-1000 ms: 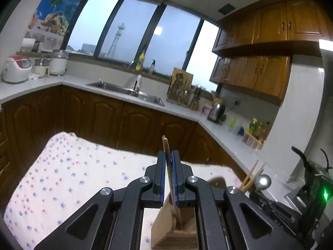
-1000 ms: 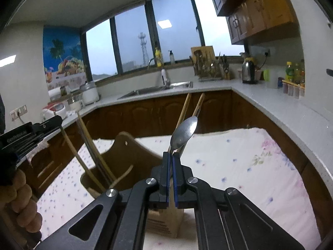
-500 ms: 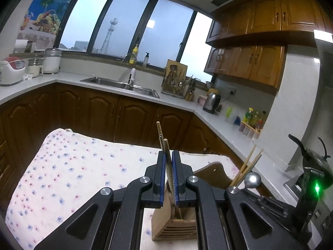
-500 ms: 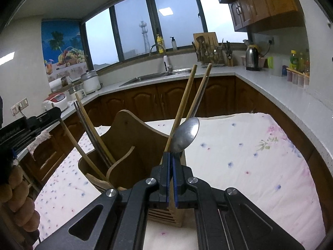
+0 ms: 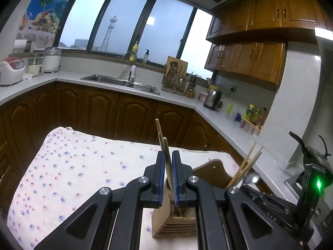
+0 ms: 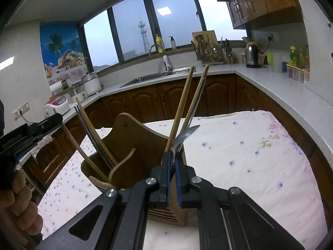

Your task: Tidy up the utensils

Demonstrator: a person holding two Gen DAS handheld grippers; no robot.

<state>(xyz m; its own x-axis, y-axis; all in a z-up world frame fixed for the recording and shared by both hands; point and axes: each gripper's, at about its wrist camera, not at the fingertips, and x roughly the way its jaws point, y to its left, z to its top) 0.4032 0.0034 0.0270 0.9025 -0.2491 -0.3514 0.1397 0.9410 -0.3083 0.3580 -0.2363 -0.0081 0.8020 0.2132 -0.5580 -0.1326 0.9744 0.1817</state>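
Left gripper [image 5: 169, 166] pinches chopsticks [image 5: 164, 145] bottom center, right above the wooden holder [image 5: 174, 223] on the floral cloth [image 5: 72, 173].
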